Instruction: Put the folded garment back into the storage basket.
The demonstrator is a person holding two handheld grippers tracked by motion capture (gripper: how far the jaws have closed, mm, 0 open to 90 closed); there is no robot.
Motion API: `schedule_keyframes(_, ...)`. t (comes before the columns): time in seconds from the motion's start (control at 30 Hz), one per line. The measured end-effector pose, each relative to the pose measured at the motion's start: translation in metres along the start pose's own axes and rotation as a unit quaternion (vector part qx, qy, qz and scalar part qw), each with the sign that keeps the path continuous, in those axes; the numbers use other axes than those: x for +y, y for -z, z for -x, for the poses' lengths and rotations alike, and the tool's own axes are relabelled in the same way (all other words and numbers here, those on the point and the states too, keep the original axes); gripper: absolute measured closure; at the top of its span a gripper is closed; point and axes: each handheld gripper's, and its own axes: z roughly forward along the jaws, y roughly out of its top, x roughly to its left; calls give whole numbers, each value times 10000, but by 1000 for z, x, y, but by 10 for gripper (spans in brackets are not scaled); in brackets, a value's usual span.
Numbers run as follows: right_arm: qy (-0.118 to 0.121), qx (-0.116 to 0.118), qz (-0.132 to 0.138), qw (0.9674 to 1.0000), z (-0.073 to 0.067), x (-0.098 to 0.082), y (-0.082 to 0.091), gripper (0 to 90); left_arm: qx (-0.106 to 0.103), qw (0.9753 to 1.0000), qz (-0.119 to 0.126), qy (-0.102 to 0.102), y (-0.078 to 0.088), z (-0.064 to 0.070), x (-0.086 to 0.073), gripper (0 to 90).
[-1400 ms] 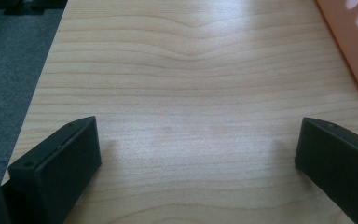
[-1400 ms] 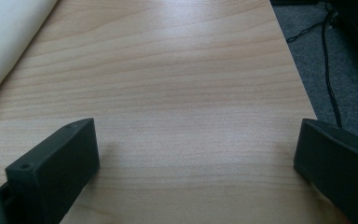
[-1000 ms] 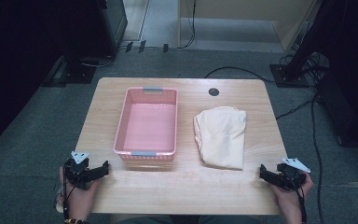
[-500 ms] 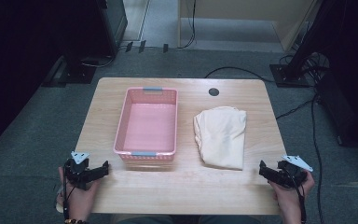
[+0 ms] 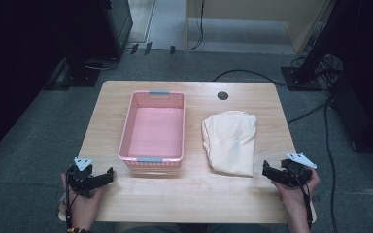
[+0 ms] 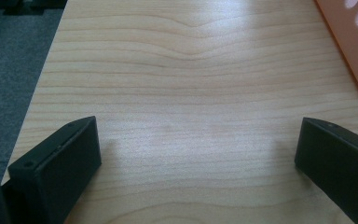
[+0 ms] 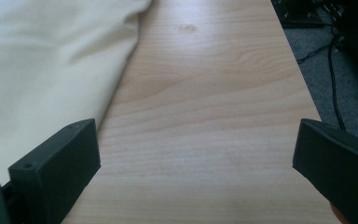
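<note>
A pink plastic basket (image 5: 154, 160) with nothing in it stands left of centre on the wooden table (image 5: 194, 189). A folded cream cloth (image 5: 230, 141) lies to its right. My left gripper (image 5: 108, 174) rests open at the table's front left corner, over bare wood, with the basket's corner (image 6: 354, 42) off to its right. My right gripper (image 5: 265, 169) stands open at the front right, just beside the cloth's near corner. In the right gripper view the cloth (image 7: 42, 79) lies past the left jaw, and bare wood (image 7: 200, 140) shows between the jaws.
A round dark cable hole (image 5: 222, 95) sits near the table's far edge. Grey carpet (image 5: 39, 136) surrounds the table. Cables (image 5: 320, 111) and a black stand base (image 5: 301, 77) lie on the floor at the right, dark furniture (image 5: 92, 48) at the far left.
</note>
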Motion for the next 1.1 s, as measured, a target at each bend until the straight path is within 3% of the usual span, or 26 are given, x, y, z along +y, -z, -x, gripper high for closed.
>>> schedule_keyframes(0.47, 106, 143, 46, 9998, -22, 19, -5, 15, -1, 10000, -1, 0, 0, 0, 0, 3)
schedule_keyframes(1.1, 136, 308, 74, 9994, -42, 33, -12, 16, -25, 10000, -6, -28, 0, 0, 0, 3)
